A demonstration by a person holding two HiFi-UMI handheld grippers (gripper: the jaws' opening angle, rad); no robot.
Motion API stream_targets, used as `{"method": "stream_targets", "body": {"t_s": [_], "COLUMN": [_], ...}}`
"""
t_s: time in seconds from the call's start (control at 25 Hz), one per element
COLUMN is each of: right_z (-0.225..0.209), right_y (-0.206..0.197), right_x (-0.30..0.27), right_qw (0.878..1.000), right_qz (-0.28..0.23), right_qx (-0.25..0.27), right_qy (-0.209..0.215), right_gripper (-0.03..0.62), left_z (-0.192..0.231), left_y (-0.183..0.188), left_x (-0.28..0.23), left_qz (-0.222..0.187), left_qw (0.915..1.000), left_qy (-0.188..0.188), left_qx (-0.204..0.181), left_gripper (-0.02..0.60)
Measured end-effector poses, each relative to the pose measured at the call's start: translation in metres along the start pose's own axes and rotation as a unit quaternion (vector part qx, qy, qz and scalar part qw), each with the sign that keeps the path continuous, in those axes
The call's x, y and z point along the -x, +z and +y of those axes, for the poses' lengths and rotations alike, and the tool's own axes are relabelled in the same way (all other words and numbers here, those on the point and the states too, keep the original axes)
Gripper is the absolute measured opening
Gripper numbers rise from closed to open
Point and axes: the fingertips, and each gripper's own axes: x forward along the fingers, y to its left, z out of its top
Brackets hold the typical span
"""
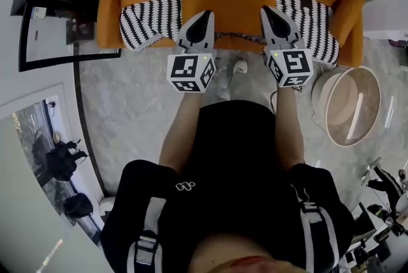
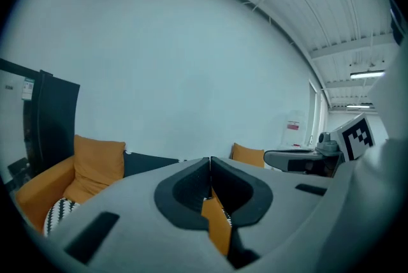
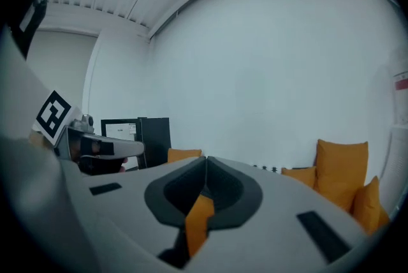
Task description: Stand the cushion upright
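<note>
The left gripper (image 1: pixel 204 14) is clenched. In its own view the dark pads meet along one seam, and a fold of orange fabric (image 2: pixel 218 227) is pinched just below it. The right gripper (image 1: pixel 268 10) is clamped the same way on its own strip of orange cloth (image 3: pixel 197 219). Both are therefore grasping the cushion (image 1: pixel 228 5) by a thin bite of its cover, not by its bulk.

In the head view both grippers point toward 12 o'clock, side by side and level with each other. Each grips the cushion's near edge, close to a lower corner. From the left gripper the body of the cushion lies at about 1 o'clock, and from the right gripper at about 11 o'clock. It fills the gap between them and reaches on toward 12. Its long axis runs from 9 to 3 o'clock, across the line the grippers point along, so neither hand is nearer and the load looks evenly shared.

The cushion sits over the middle seat of the sofa (image 1: pixel 109 18), with a striped cushion (image 1: pixel 150 20) at its 9 o'clock and another at its 3 o'clock. It shows its broad face to the camera overhead, so it seems to be lying or leaning back, not yet upright. Whether its far edge rests on the seat or against the backrest cannot be told.

The coming move probably turns on that far edge at 12 o'clock. Both held corners would need to rise together about it, and one hand leading would skew the cushion.
</note>
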Motion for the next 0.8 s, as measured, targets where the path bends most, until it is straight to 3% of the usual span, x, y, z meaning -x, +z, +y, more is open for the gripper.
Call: {"method": "stream_targets", "body": {"t_s": [0.12, 0.44, 0.8], "right_z": [-0.021, -0.026, -0.004], "right_y": [-0.009, -0.052, -0.107], "right_x": [-0.015, -0.042, -0.067], "right_qw": [1.0, 0.997, 0.991], "right_qz": [0.008, 0.06, 0.113], "right_qx": [-0.011, -0.038, -0.065], "right_qy": [-0.004, 0.018, 0.017], "right_gripper": [0.011, 0.011, 0.011], "left_z": [0.004, 0.041, 0.075], "left_y": [-0.005, -0.04, -0.093], "left_x": [-0.017, -0.026, -0.027], "left_qz": [0.012, 0.058, 0.115], "left_qw": [0.9999, 0.9972, 0.9915], "left_qy": [0.007, 0.043, 0.04], "left_qx": [-0.003, 0.018, 0.045], "left_gripper": [0.011, 0.011, 0.011]}}
